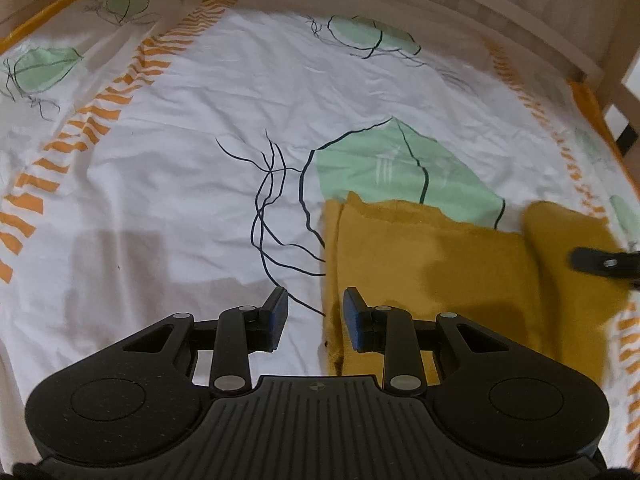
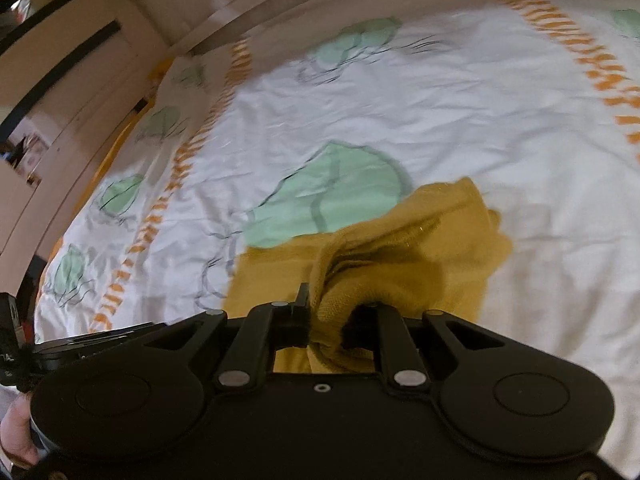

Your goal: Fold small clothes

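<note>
- Mustard knit garment (image 1: 432, 264), one piece, lies on the white patterned bedsheet (image 1: 192, 168), right of centre in the left wrist view.
- left gripper (image 1: 316, 320): fingers parted with a clear gap, holding nothing; its right finger (image 1: 354, 318) is over the garment's left edge, its left finger over bare sheet.
- right gripper (image 2: 326, 316): fingers closed on a bunched fold of the garment (image 2: 376, 256), cloth gathered between them.
- Count: two grippers, one garment, one sheet.

Left wrist view low over the patterned bedsheet (image 1: 200, 160), facing the wooden bed frame (image 1: 500, 8), right wrist view nearer, angled leftward, both sharing the mustard garment (image 1: 432, 264).
</note>
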`<state>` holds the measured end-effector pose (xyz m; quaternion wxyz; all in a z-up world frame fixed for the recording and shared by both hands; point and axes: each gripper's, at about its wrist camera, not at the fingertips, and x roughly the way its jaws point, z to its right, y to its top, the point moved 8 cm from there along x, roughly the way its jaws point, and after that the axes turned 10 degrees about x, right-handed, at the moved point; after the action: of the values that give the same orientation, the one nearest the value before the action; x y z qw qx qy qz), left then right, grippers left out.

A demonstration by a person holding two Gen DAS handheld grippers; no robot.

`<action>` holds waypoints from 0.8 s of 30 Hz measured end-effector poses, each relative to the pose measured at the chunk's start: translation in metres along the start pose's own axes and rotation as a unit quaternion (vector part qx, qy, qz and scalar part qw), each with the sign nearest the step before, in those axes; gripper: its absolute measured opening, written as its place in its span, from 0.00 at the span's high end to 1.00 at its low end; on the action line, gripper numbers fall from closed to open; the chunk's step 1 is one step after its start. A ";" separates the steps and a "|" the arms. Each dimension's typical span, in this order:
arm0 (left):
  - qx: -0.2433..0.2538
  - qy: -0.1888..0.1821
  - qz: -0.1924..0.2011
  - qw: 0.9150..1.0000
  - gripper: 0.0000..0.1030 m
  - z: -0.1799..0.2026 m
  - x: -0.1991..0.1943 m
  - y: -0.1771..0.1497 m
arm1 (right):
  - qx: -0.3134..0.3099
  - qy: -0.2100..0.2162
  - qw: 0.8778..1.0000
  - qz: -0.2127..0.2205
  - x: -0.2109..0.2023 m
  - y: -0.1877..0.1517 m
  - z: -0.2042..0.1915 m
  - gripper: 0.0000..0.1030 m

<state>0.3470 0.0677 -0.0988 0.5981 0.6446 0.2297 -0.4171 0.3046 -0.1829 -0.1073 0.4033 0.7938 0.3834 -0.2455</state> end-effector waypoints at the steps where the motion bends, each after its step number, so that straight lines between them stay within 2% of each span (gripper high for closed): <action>1: -0.004 -0.003 0.001 1.000 0.71 -0.002 -0.001 0.000 | -0.004 0.003 1.000 -0.005 0.008 -0.003 -0.009 0.81; 8: -0.031 -0.002 -0.007 1.000 0.71 -0.022 -0.001 -0.002 | -0.058 -0.015 0.997 -0.044 0.058 -0.039 -0.054 0.81; 17: -0.047 -0.004 -0.013 0.999 0.71 -0.033 0.002 -0.004 | -0.137 -0.062 0.986 -0.068 0.088 -0.078 -0.077 0.78; 20: -0.043 -0.005 -0.015 0.999 0.71 -0.032 0.001 -0.006 | -0.136 -0.052 0.987 -0.071 0.091 -0.081 -0.079 0.72; 24: -0.042 -0.003 -0.018 0.999 0.71 -0.034 0.002 -0.006 | -0.127 -0.008 0.989 -0.081 0.087 -0.083 -0.088 0.69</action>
<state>0.3520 0.1013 -0.1064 0.6176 0.6135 0.2570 -0.4197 0.2951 -0.0431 -0.1570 0.4828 0.7006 0.4710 -0.2327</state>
